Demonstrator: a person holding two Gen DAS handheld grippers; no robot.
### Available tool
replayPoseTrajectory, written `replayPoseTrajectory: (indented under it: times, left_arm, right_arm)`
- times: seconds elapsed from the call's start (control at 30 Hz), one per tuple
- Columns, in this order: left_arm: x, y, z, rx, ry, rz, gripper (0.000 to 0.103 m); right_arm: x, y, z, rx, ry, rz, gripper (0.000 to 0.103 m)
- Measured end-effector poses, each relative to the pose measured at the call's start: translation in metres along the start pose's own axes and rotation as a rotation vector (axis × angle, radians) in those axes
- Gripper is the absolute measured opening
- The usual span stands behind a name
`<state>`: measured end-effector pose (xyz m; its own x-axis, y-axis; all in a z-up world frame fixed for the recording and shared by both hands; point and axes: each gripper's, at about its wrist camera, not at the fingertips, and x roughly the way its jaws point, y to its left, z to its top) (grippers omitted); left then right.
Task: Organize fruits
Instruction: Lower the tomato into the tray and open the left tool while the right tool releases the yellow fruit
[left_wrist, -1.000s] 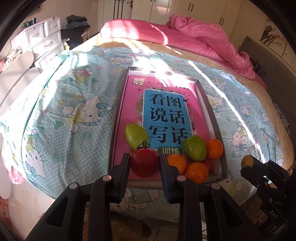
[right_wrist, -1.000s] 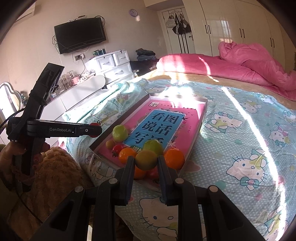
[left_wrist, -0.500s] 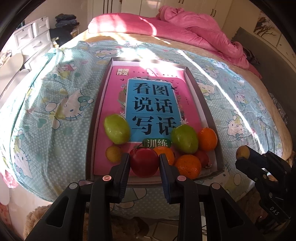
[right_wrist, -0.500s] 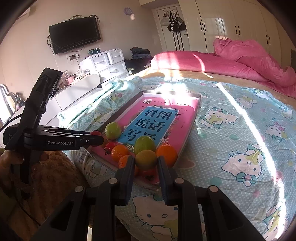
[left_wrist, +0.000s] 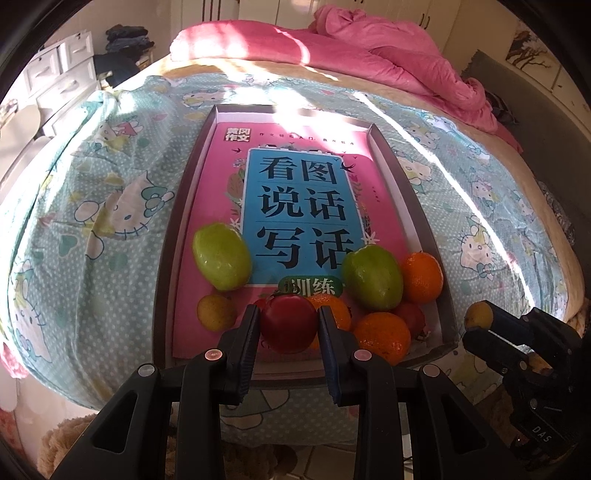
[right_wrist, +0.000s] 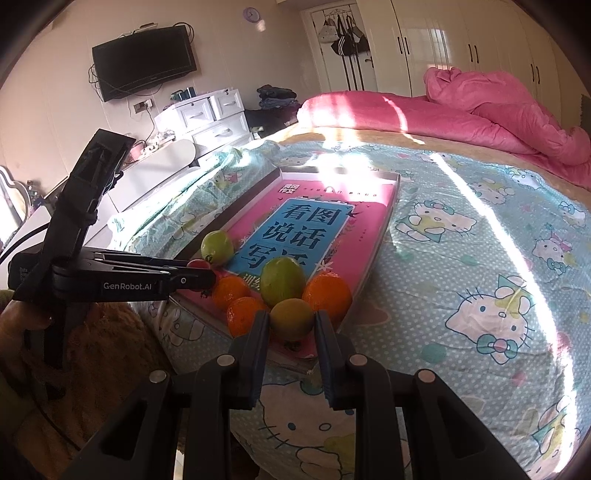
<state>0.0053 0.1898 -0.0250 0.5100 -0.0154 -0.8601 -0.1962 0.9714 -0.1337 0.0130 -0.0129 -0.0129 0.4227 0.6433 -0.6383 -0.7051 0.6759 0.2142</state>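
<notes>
A dark-rimmed tray (left_wrist: 173, 240) lies on the bed with a pink and blue book (left_wrist: 303, 199) inside. At its near end sit two green fruits (left_wrist: 221, 256) (left_wrist: 372, 277), several oranges (left_wrist: 382, 336), a small yellow fruit (left_wrist: 216, 312) and a red one (left_wrist: 412, 319). My left gripper (left_wrist: 289, 310) is shut on a red fruit (left_wrist: 289, 326) above the tray's near edge. The left gripper (right_wrist: 207, 275) shows at the tray's near left corner in the right wrist view. My right gripper (right_wrist: 291, 314) is shut on a yellow-green fruit (right_wrist: 291, 319), just off the tray's near right corner (left_wrist: 479, 315).
The bed wears a teal cartoon-cat sheet (right_wrist: 480, 258), with a pink duvet (left_wrist: 369, 55) bunched at the far end. White drawers (right_wrist: 210, 118) and a wall TV (right_wrist: 144, 61) stand to the left. A brown fuzzy thing (right_wrist: 96, 350) lies below the bed's near edge.
My left gripper has carried the red fruit forward and down toward the tray's near end, so the tray looks larger. The right gripper has barely moved.
</notes>
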Motion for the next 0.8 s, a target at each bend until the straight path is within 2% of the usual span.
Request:
replayPoseTrajectory:
  times: [0.8]
  left_arm:
    - [0.006, -0.003, 0.005, 0.009, -0.006, -0.004, 0.032]
  right_arm:
    - [0.036, 0.027, -0.014, -0.101, 0.07, 0.012, 0.025]
